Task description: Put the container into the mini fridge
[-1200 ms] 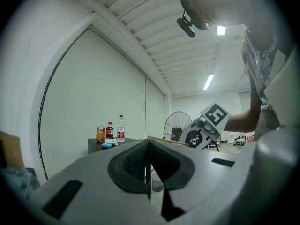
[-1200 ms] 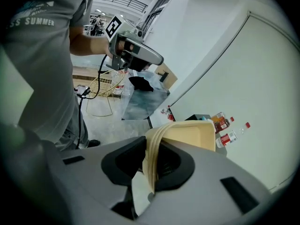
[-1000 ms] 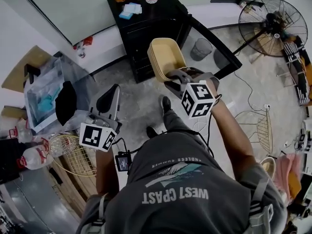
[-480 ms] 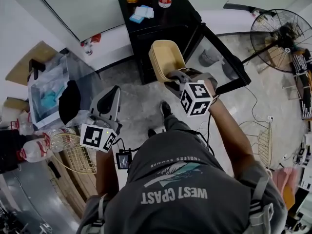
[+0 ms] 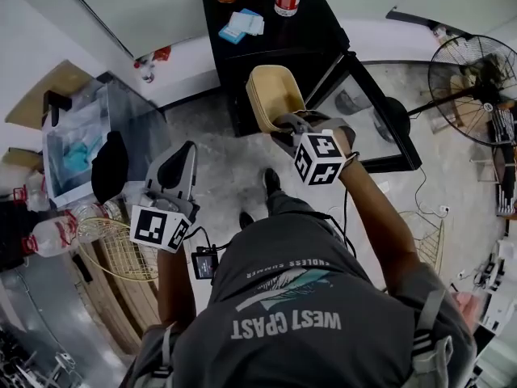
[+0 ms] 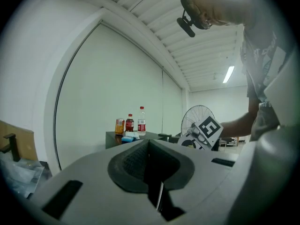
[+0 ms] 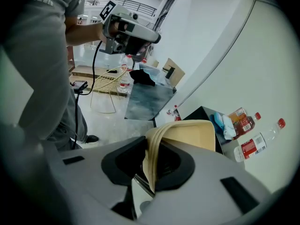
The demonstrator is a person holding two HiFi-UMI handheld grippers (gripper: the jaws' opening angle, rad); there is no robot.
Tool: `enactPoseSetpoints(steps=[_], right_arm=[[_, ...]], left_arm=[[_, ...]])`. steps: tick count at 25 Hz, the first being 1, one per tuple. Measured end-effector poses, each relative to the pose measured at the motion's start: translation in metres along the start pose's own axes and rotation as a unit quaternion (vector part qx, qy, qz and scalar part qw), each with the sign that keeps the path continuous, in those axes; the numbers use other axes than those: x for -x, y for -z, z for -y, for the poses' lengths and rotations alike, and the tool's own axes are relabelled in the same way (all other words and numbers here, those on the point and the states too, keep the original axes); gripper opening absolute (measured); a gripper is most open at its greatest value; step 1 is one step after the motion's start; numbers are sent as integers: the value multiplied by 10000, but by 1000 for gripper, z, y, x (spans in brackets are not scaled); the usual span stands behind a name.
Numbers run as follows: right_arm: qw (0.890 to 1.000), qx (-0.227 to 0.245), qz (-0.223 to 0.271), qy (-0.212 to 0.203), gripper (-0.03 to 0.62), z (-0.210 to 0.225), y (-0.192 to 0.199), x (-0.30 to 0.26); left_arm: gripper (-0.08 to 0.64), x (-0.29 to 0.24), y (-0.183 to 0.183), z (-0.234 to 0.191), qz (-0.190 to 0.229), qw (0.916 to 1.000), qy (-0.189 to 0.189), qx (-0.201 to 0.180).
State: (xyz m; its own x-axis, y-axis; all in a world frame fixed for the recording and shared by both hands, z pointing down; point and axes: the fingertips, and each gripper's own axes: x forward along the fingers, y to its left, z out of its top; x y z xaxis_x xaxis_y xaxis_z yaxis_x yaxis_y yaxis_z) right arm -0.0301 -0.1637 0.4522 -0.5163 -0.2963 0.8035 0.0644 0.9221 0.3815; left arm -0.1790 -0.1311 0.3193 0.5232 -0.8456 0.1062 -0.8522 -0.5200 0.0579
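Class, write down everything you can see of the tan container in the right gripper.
The tan container is a shallow rectangular tray with rounded corners, plastic-looking; its rim shows layered edges, perhaps several nested. It is empty, tilted up on edge, its near rim pinched in the right gripper, in the air before the open mini fridge. Nothing else touches it.

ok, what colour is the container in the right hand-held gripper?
Pale tan container; clearest in the head view.

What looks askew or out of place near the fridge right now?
Only the beige rectangular container: the right gripper pinches one rim, so it hangs tipped on edge by the black mini fridge's open glass door.
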Motion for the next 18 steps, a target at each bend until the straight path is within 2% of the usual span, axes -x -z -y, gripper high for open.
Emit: enactPoseSetpoints(steps=[18], right_arm=[[9990,-86,-113,-434,74,28,59,-89]], left_arm=[[17,-36,34,-21,-403,9979,-434,259]])
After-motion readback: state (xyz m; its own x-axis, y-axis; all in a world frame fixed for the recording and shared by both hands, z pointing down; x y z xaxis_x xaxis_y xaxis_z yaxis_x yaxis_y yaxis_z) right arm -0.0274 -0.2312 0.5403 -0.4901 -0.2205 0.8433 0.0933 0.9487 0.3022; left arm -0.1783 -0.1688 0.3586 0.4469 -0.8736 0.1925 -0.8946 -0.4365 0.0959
